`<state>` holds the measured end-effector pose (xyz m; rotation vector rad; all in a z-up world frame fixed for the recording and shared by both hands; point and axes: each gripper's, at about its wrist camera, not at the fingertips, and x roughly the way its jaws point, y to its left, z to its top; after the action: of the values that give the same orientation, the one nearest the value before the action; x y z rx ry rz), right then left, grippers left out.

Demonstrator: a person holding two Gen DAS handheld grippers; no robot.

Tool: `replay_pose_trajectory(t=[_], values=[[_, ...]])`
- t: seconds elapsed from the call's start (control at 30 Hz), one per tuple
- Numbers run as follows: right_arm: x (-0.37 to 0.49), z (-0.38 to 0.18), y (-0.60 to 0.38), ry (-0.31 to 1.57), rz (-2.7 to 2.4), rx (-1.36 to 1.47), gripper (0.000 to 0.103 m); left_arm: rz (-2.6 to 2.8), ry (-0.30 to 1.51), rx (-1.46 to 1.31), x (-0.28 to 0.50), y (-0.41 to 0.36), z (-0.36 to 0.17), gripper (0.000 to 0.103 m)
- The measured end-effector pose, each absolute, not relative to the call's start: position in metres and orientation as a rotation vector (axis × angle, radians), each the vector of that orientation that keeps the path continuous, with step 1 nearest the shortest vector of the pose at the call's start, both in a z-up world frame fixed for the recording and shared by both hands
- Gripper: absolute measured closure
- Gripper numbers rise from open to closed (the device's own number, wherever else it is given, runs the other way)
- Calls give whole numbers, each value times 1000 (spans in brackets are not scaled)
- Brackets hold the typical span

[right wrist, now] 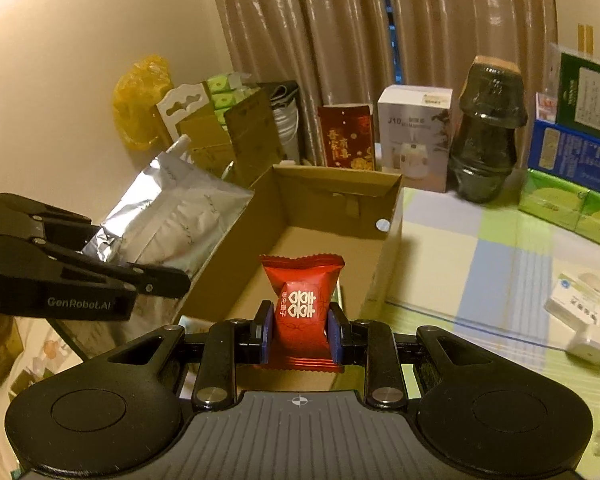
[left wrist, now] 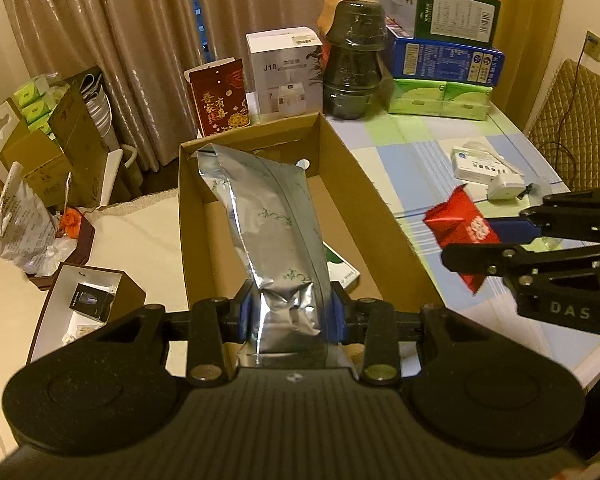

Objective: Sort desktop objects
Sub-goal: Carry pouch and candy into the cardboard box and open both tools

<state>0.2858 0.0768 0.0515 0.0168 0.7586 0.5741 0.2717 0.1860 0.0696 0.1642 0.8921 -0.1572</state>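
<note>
Beige curtains (left wrist: 100,40) behind a desk (left wrist: 440,152) under a checked cloth, crowded along the far edge: white box (left wrist: 286,76), dark jar (left wrist: 354,60), stacked cartons (left wrist: 444,40). Open cardboard box (left wrist: 340,184) at the desk's left edge.

Left wrist view: left gripper (left wrist: 292,312) over the box's near end, blue-padded fingers (left wrist: 246,312) clamped on the lower end of a silver pouch (left wrist: 268,220), which stands up and leans away over the box interior. Green-and-white pack (left wrist: 342,270) lying on the box floor behind it. At right, right gripper (left wrist: 496,236) above the desk beside the box, pinching a red candy (left wrist: 460,228). White packet (left wrist: 480,164) and white plug (left wrist: 506,190) farther out on the cloth.

Right wrist view: right gripper (right wrist: 300,330) with fingers (right wrist: 265,332) pressed on both sides of the red candy (right wrist: 302,304), held upright above the box's (right wrist: 340,200) near end. Left gripper (right wrist: 160,278) at left with the silver pouch (right wrist: 172,220) over the box's left wall. Red carton (right wrist: 346,140), white box (right wrist: 416,136) and jar (right wrist: 488,132) beyond.
</note>
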Motion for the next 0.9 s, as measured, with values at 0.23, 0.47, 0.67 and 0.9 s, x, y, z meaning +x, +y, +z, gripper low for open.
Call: replay_pose_trajectory(t=[0.23, 0.47, 0.67, 0.9], values=[[314, 35, 92, 794, 570, 23, 78, -165, 902, 143, 302, 197, 59, 71], [331, 20, 97, 813, 571, 61, 78, -153, 894, 113, 326, 205, 45, 70], [337, 13, 97, 817, 584, 92, 77, -114, 874, 64, 331, 219, 42, 65], [325, 19, 85, 798, 569, 115, 76, -99, 850, 38, 311, 227, 46, 65]])
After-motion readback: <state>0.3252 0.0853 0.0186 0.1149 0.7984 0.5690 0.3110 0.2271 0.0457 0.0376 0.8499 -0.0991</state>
